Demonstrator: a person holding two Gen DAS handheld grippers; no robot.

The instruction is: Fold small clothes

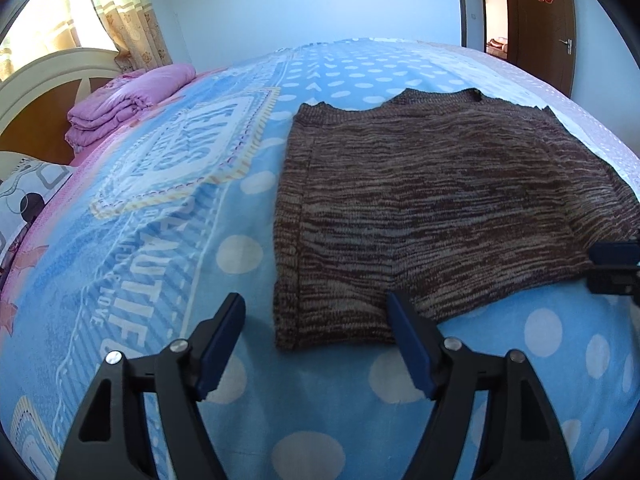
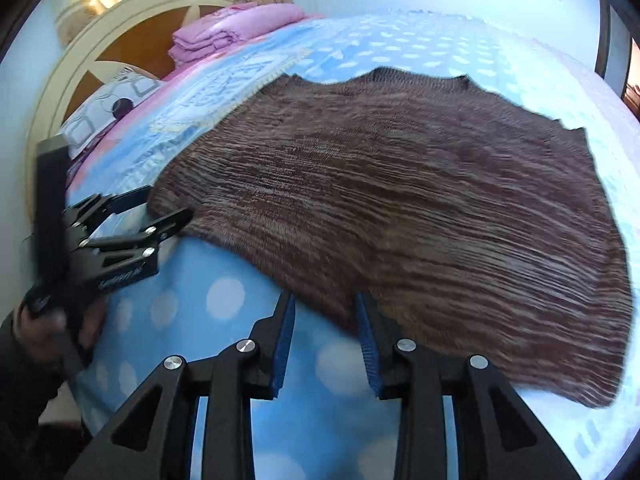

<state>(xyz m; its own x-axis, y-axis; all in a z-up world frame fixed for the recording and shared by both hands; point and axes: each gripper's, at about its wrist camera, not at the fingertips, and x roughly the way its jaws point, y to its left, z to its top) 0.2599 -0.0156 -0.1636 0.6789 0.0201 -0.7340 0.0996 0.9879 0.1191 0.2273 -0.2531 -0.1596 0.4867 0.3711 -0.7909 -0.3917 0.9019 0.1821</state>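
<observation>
- the fingers point(image 1: 222, 344) of our left gripper point(image 1: 316, 320) stand wide apart and hold nothing; they sit low at the sweater's near left corner, one finger over bare bed sheet, the other overlapping the sweater's hem edge in the left wrist view.
- the fingers point(image 2: 370, 344) of our right gripper point(image 2: 325, 320) are spread to a narrower gap, with nothing pinched between them; they sit at the sweater's near hem, further right along it.
- the sweater point(image 1: 440, 208) is a brown marled knit lying flat and spread on the bed, neckline on the far side from us, hem toward us.
- in the right wrist view we see the left gripper point(image 2: 160, 216) from the side, its tips at the sweater's left corner; whether they touch the knit we cannot tell.
- a hand point(image 2: 44, 332) grips that tool's handle, left of the sweater and nearer to us.
- the bed sheet point(image 1: 240, 360) under the sweater is blue with white dots and printed lettering.
- a folded pink blanket point(image 1: 128, 100) rests well beyond the sweater's left side, near the headboard point(image 1: 44, 80).
- a patterned pillow point(image 2: 108, 108) lies just beside that blanket.
- a brown door point(image 1: 540, 24) stands open beyond the sweater's far right corner.
- curtains point(image 1: 124, 12) hang behind the headboard.
</observation>
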